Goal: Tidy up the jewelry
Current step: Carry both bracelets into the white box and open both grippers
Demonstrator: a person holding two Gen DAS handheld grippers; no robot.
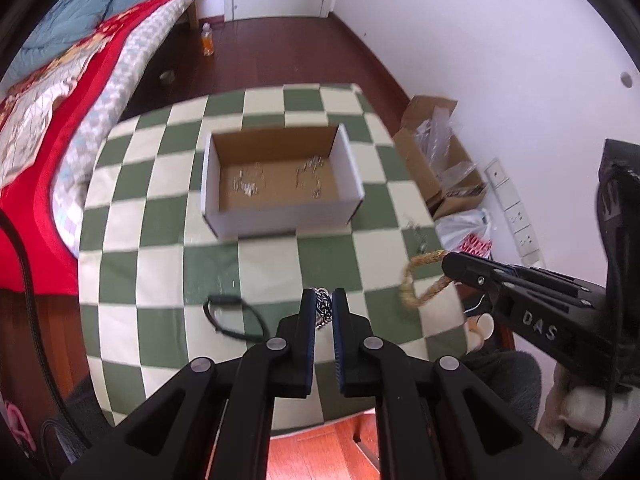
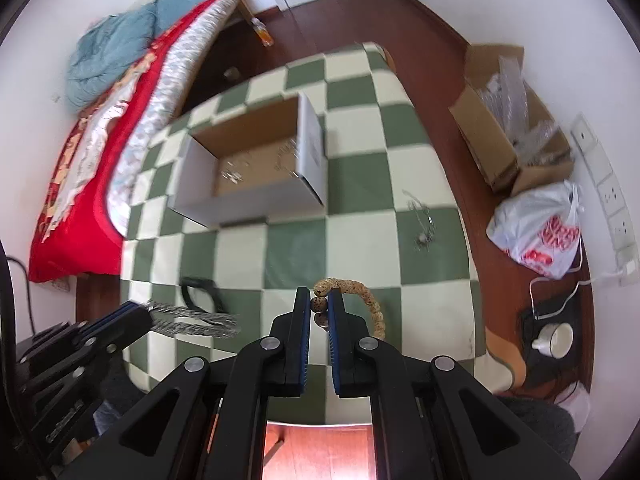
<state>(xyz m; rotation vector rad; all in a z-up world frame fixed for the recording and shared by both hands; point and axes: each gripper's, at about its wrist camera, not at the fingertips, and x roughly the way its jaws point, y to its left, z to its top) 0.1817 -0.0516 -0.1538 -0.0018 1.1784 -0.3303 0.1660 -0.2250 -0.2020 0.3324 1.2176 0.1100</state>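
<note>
My left gripper [image 1: 324, 300] is shut on a silver chain bracelet [image 1: 323, 307], held above the checkered cloth; the chain shows as a long silver loop in the right wrist view [image 2: 192, 322]. My right gripper [image 2: 320, 300] is shut on a tan beaded bracelet [image 2: 370, 302], also seen at the right of the left wrist view [image 1: 420, 282]. An open cardboard box [image 1: 280, 216] with several small silver pieces inside stands farther back on the table. A black band [image 1: 236, 316] lies on the cloth near my left gripper. A thin silver necklace [image 2: 422, 220] lies at the cloth's right side.
The table has a green and cream checkered cloth [image 1: 280, 264]. A bed with a red quilt [image 1: 60, 128] is at the left. Cardboard boxes [image 2: 504, 120], a plastic bag [image 2: 536, 232] and a cup [image 2: 554, 338] sit on the floor at the right.
</note>
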